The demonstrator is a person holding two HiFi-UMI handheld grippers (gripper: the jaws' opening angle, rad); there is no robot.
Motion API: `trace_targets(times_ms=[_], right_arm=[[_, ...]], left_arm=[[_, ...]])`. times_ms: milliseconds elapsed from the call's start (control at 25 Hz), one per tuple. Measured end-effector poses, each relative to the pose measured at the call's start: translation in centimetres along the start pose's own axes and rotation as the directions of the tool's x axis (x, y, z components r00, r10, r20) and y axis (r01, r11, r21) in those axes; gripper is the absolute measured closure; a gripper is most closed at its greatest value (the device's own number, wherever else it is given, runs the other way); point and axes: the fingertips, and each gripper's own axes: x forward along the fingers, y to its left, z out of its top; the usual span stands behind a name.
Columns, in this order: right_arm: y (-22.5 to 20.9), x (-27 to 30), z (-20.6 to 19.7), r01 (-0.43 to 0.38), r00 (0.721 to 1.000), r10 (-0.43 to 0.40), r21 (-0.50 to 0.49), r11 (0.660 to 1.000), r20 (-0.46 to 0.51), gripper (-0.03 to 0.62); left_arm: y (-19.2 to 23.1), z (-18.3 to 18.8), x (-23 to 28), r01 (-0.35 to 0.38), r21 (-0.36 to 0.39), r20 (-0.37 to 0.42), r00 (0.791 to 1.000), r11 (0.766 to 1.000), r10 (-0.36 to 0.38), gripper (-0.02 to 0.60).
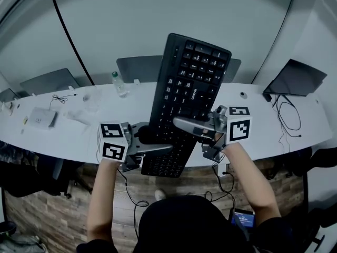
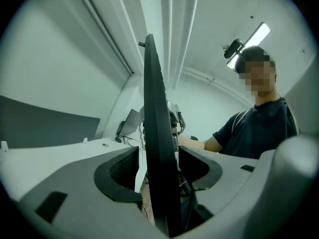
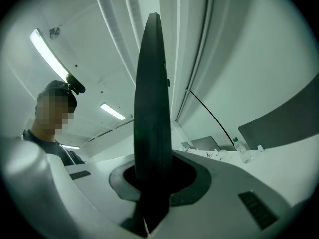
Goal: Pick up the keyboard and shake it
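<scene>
1. Clearly the pick-up is done: the flat black plastic keyboard [image 1: 187, 83] hangs above the curved white desk [image 1: 284, 130], its far end tipped up, so the shaking step looks to be in hand.
2. The right gripper [image 1: 181, 124] is closed almost fully on the keyboard's right edge, the board wedged between its pads.
3. The left gripper [image 1: 158, 142] straddles the left edge with its jaws wide. A sliver of light shows beside one pad, so it seems to cradle rather than pinch.
4. Both grippers point inward, roughly level, facing each other across the keyboard's near half. The left forearm [image 1: 100, 194] and right forearm [image 1: 253, 178] reach forward from the body.
5. Next, I judge, the left jaws should tighten before short brisk shakes, or the board may pivot in the right grip alone.
</scene>
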Motion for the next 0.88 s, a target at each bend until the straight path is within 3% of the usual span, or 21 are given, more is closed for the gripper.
trace_targets(times_ms=[320,480,880], right_arm=[[0.3,0.7,-1.1,-0.016,0.998,0.015,-0.022,1.000,-0.065,0.507],[0.3,0.8,-1.2,-0.012,0.997,0.010,-0.035,0.999,-0.077,0.507],[1.4,1.5,-1.8,-0.026,0.995,0.020,-0.062,0.998,-0.100,0.503]], left_arm=[[-0.9,-1.2,1.7,0.037,-0.003,-0.038,0.999,0.999,-0.037,0.336],[-1.0,-1.4,1.9,0.046,-0.002,-0.025,0.999,0.999,-0.046,0.411],[-1.6,-1.4,1.1,0.025,0.005,0.018,1.000,1.000,-0.025,0.465]])
